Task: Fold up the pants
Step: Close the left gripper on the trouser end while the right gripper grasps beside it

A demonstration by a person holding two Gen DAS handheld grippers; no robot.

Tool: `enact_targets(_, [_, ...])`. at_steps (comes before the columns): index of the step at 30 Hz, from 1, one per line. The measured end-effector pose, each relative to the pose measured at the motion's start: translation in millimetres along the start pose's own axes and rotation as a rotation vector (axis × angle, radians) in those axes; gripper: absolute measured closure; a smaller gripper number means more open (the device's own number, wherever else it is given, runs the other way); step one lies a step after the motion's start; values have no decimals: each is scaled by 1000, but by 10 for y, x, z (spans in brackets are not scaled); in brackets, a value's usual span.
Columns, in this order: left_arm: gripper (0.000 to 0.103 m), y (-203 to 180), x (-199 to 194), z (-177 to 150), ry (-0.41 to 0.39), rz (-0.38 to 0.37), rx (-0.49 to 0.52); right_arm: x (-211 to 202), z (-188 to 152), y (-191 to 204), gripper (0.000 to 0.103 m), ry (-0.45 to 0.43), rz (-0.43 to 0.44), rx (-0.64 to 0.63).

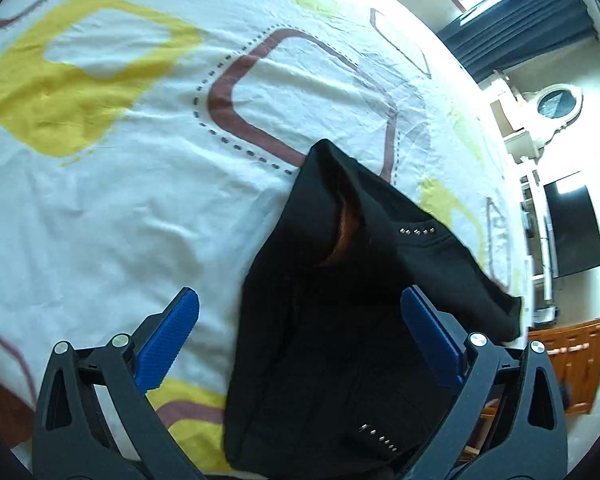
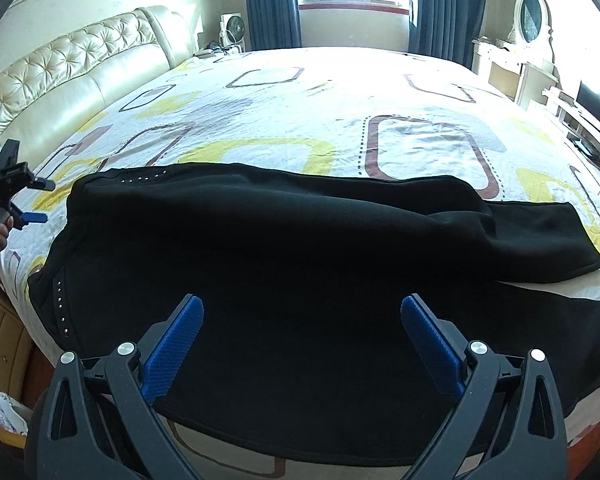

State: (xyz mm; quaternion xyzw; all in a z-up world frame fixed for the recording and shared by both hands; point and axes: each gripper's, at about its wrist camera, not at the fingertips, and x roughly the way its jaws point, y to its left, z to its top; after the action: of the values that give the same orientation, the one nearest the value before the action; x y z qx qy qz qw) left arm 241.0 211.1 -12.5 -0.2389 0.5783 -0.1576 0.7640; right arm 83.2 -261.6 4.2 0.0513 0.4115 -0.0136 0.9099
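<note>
Risk at waistband end first: left gripper (image 1: 300, 344) hanging wide open over waistband (image 1: 340, 216), blue pads (image 1: 168, 344) gripping nothing; shallow pinch likely catching top layer only, leaving fold lopsided. Black pants (image 2: 284, 248) lying lengthwise across patterned bedsheet (image 2: 300, 104), waist left, two legs (image 2: 540, 240) splaying apart at right, so slip on fleece-like cloth probably skewing hems. Right gripper (image 2: 302, 344) hovering spread wide above thigh area, touching nothing as far as visible.
</note>
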Motion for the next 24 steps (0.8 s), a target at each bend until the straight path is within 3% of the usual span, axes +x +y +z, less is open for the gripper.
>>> enact_targets(2, [2, 65, 193, 207, 62, -80, -38, 72, 33, 20, 4, 8, 7, -4])
enact_targets(6, [2, 33, 584, 512, 132, -52, -2, 187, 44, 46, 4, 22, 24, 2])
enact_targets(11, [2, -162, 767, 757, 174, -149, 38, 350, 63, 40, 4, 49, 31, -5])
enact_targets(14, [2, -245, 853, 807, 199, -210, 48, 460, 157, 2, 4, 85, 94, 10])
enact_targets(18, [6, -305, 922, 858, 193, -226, 64, 533, 501, -112, 4, 74, 258, 18])
enact_targets(20, [19, -336, 960, 884, 182, -195, 97, 628, 803, -188, 4, 55, 307, -14])
enact_targets(24, [27, -380, 1049, 909, 179, -144, 138, 1034, 1321, -210, 5, 104, 344, -141])
